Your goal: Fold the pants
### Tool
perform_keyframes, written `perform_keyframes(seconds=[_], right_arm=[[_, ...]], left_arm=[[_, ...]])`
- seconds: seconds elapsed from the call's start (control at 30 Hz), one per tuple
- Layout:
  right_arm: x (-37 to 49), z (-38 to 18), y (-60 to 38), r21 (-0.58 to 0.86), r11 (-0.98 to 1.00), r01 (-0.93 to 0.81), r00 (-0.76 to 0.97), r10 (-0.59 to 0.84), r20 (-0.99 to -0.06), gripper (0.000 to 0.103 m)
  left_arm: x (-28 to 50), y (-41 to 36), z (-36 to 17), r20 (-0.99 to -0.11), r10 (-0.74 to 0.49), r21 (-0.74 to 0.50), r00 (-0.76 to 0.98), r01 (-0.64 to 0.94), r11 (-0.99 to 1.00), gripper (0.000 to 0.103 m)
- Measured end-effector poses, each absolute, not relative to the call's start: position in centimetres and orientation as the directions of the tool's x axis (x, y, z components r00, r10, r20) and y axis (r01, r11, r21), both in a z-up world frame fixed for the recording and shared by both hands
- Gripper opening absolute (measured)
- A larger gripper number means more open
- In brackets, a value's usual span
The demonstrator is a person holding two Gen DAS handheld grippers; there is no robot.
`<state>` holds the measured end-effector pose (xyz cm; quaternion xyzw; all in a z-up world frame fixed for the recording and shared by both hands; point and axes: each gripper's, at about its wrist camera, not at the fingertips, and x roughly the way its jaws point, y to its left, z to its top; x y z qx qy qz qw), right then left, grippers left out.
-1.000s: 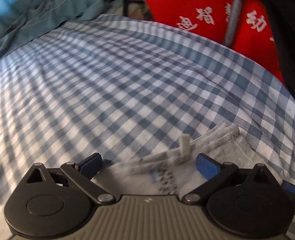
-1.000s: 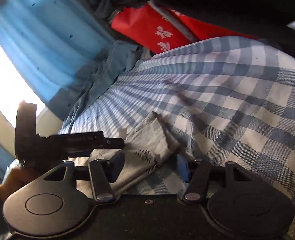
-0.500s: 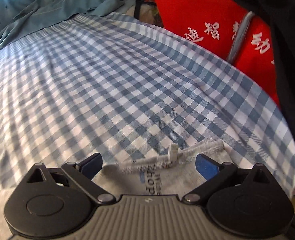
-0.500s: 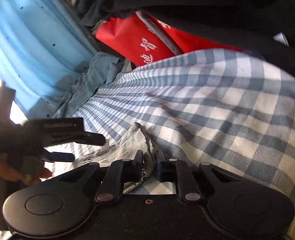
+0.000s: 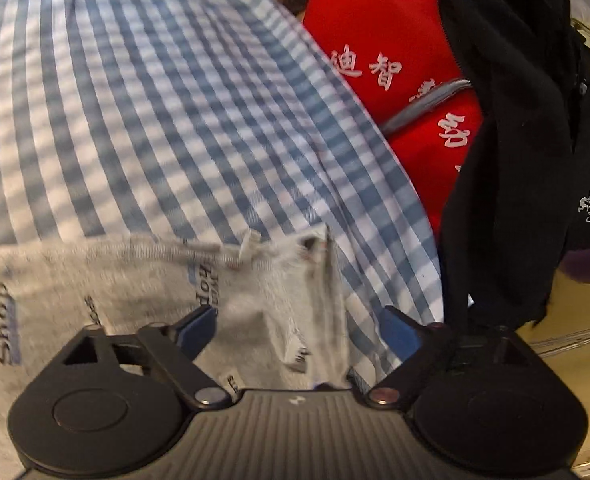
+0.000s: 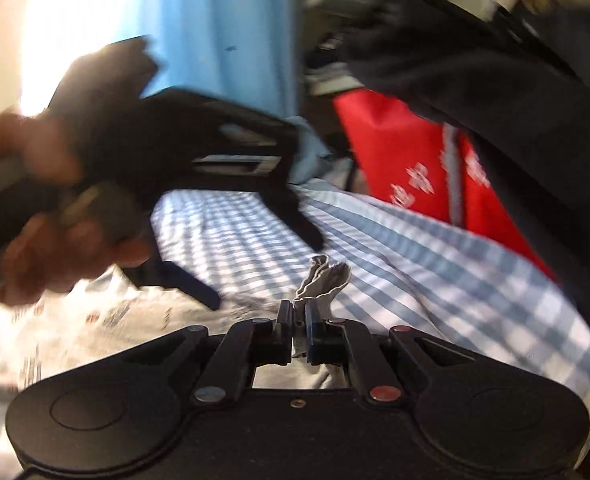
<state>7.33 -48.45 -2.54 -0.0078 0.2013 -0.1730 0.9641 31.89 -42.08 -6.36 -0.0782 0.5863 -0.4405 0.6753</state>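
Observation:
Grey printed pants [image 5: 95,280] lie on a blue-and-white checked sheet [image 5: 135,120], waistband and drawstring [image 5: 215,254] toward the far side. My left gripper [image 5: 297,316] hovers over the waist corner. Its jaws are wide and closing, with grey fabric between them and the pads apart from it. In the right wrist view my right gripper [image 6: 299,312] is closing tight on a bunched corner of the pants [image 6: 327,276], which sticks up past the fingertips. The left gripper [image 6: 255,264], held by a hand [image 6: 55,248], shows blurred just left of that corner.
A red bag with white characters [image 5: 375,40] and a hanging black garment [image 5: 515,160] crowd the bed's right edge. A blue curtain [image 6: 223,20] and a bright window stand behind. A yellowish floor [image 5: 575,320] lies past the edge.
My right gripper went from half open to shut on the pants corner and rolled. The left gripper rolled and swung toward the bed's right edge, its jaws narrowing slightly.

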Motion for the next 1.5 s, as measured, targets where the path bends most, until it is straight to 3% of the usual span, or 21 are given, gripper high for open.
perform_keyframes(seconds=[0.1,0.23,0.3,0.4,0.47,0.5,0.53,0.57,0.7,0.77,0.93,1.5], right_arm=[[8.4,-2.9,-47.4,-0.147,0.944,0.295,0.859,-0.329,-0.393,0.006],[9.5,-3.3,-46.8,-0.198,0.943,0.266,0.855,-0.326,-0.404,0.006],[9.9,-3.6,-46.7,-0.216,0.942,0.258,0.853,-0.327,-0.407,0.006],[10.2,-3.8,-46.3,-0.244,0.937,0.25,0.848,-0.334,-0.412,0.006],[10.1,-3.8,-46.0,-0.257,0.934,0.246,0.846,-0.337,-0.414,0.006],[10.2,-3.8,-46.0,-0.263,0.933,0.245,0.844,-0.339,-0.415,0.006],[10.1,-3.9,-45.9,-0.266,0.932,0.244,0.843,-0.34,-0.416,0.006],[10.1,-3.9,-45.8,-0.266,0.932,0.244,0.842,-0.34,-0.419,0.006],[10.0,-3.8,-45.5,-0.274,0.931,0.24,0.841,-0.34,-0.421,0.006],[9.9,-3.8,-45.3,-0.278,0.931,0.235,0.841,-0.339,-0.422,0.006],[9.8,-3.5,-44.8,-0.283,0.931,0.232,0.842,-0.338,-0.42,0.006],[9.4,0.1,-36.6,-0.321,0.944,0.077,0.896,-0.207,-0.393,0.0]], left_arm=[[31.7,-41.9,-7.0,-0.732,-0.677,-0.612,-0.071,0.507,0.608,0.086],[31.6,-42.0,-7.5,-0.751,-0.657,-0.595,-0.063,0.497,0.632,0.065],[31.5,-42.4,-7.5,-0.767,-0.641,-0.571,-0.04,0.499,0.652,0.06],[31.2,-42.3,-7.3,-0.771,-0.636,-0.551,-0.01,0.511,0.66,0.06],[31.0,-42.2,-7.1,-0.773,-0.635,-0.544,0.001,0.514,0.663,0.075],[30.9,-42.2,-7.0,-0.776,-0.631,-0.534,0.015,0.516,0.67,0.075],[30.8,-42.2,-6.9,-0.778,-0.628,-0.525,0.029,0.521,0.674,0.071],[30.8,-42.3,-6.9,-0.78,-0.625,-0.518,0.034,0.525,0.675,0.057],[31.1,-41.8,-7.1,-0.776,-0.629,-0.533,0.041,0.491,0.689,0.039],[31.1,-41.1,-7.2,-0.766,-0.641,-0.545,0.054,0.475,0.691,0.025],[30.8,-39.9,-6.6,-0.737,-0.668,-0.553,0.099,0.478,0.682,0.008],[30.3,-29.2,-2.7,-0.673,-0.715,-0.581,0.19,0.462,0.67,0.006]])
